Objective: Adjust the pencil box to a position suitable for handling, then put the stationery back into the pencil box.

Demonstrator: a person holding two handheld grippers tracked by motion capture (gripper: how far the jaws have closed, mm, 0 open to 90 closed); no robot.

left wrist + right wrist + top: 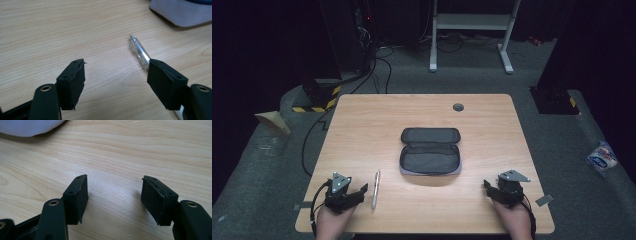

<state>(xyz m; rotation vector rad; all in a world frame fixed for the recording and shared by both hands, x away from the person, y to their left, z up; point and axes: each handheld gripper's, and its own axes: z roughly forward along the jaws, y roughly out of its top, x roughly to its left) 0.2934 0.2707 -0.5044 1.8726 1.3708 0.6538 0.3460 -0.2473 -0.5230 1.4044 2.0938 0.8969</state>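
A dark grey pencil case point(430, 151) lies unzipped and spread flat in the middle of the wooden table point(362, 120). A clear pen point(375, 189) rests on the table to its front left, pointing away from me. My left gripper point(357, 192) sits just left of the pen, open and holding nothing. In the left gripper view the pen point(139, 51) runs behind the right jaw, and the gripper point(116, 75) stands low over bare wood. My right gripper point(490, 189) is open near the front right edge. The right gripper view has my gripper point(115, 188) over bare wood, with the case's pale edge point(27, 127) at top left.
A round grey grommet point(458, 107) sits in the table's far edge. A white frame's legs point(472, 35) and cables point(377, 65) are on the floor beyond. A wrapped packet point(602, 157) lies on the floor to the right.
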